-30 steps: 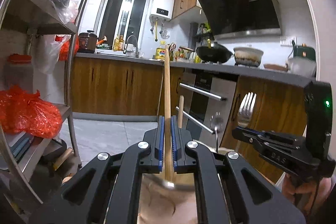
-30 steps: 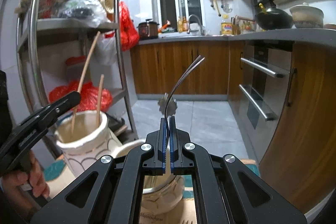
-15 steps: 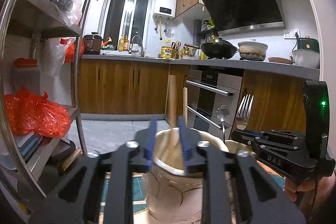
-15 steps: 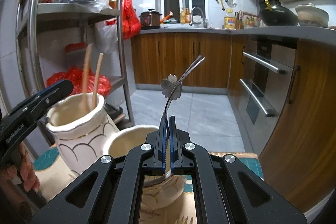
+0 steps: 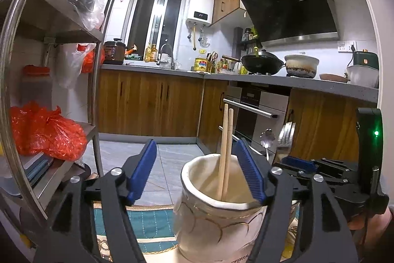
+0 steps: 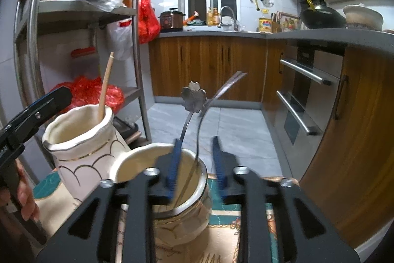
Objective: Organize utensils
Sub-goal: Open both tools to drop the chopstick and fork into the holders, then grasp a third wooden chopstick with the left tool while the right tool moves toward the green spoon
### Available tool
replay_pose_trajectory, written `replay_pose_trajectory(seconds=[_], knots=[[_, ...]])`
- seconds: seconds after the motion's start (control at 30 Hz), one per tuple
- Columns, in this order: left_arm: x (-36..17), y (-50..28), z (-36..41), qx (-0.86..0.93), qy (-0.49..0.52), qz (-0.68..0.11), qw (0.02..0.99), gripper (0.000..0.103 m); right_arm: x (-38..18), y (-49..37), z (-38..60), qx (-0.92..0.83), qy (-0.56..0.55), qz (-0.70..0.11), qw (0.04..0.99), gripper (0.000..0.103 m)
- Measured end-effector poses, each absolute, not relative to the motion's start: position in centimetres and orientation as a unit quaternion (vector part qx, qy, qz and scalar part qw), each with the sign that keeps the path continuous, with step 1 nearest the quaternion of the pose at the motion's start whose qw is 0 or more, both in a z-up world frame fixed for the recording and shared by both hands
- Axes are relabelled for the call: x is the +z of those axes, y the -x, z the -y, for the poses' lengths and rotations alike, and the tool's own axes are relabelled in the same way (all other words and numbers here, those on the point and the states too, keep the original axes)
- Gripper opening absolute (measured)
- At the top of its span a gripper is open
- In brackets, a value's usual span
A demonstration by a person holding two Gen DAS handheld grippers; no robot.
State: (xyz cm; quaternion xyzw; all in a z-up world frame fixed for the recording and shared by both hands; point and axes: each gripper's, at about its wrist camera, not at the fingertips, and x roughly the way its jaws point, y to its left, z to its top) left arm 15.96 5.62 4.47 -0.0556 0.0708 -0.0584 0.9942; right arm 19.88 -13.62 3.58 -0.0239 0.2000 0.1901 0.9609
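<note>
Both releases are under way. The left gripper [image 5: 197, 169] has its jaws opening, clear of the two wooden chopsticks [image 5: 225, 152] standing in the tall cream ceramic jar [image 5: 216, 221]. The right gripper [image 6: 197, 164] is opening around the metal fork [image 6: 216, 95] in the squat cream jar [image 6: 182, 221]; the flower-handled spoon [image 6: 193, 95] stands beside it. Best to draw each gripper straight back without knocking either rim.

Two ceramic jars [image 6: 83, 139] [image 6: 179, 201] stand on a teal patterned mat [image 5: 150, 223].

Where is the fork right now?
In the right wrist view the fork stands in the shorter cream jar beside the flower-handled spoon, tines up, between the opening right gripper's jaws, right of the taller jar with chopsticks.
</note>
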Motion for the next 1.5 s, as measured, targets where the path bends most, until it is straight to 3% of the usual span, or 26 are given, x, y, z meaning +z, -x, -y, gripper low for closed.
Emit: replay_pose_trajectory(seconds=[0.07,0.13,0.23,0.4,0.97,1.5], knots=[[4.5,-15.9,-5.8,-0.054,0.06,-0.068,0.994,0.08,3.8,-19.7,13.9,0.19,0.017,-0.195,0.962,0.048],[4.5,-15.8,-6.0,-0.051,0.064,-0.064,0.995,0.084,3.9,-19.7,14.1,0.191,0.009,-0.192,0.963,0.076],[4.5,-15.7,-6.3,-0.043,0.07,-0.057,0.995,0.097,4.3,-19.5,14.7,0.202,-0.015,-0.186,0.962,0.094],[4.4,-15.8,-6.5,-0.042,0.074,-0.057,0.995,0.097,4.7,-19.3,15.2,0.198,-0.029,-0.174,0.964,0.098],[7.9,-13.0,-4.9,-0.052,0.065,-0.079,0.993,0.097,7.7,-16.4,17.6,0.166,-0.027,-0.16,0.973,0.098],[4.1,-7.2,0.3,-0.11,0.016,-0.213,0.971,0.097,3.9,-10.8,21.7,0.147,-0.032,-0.228,0.962,0.098]])
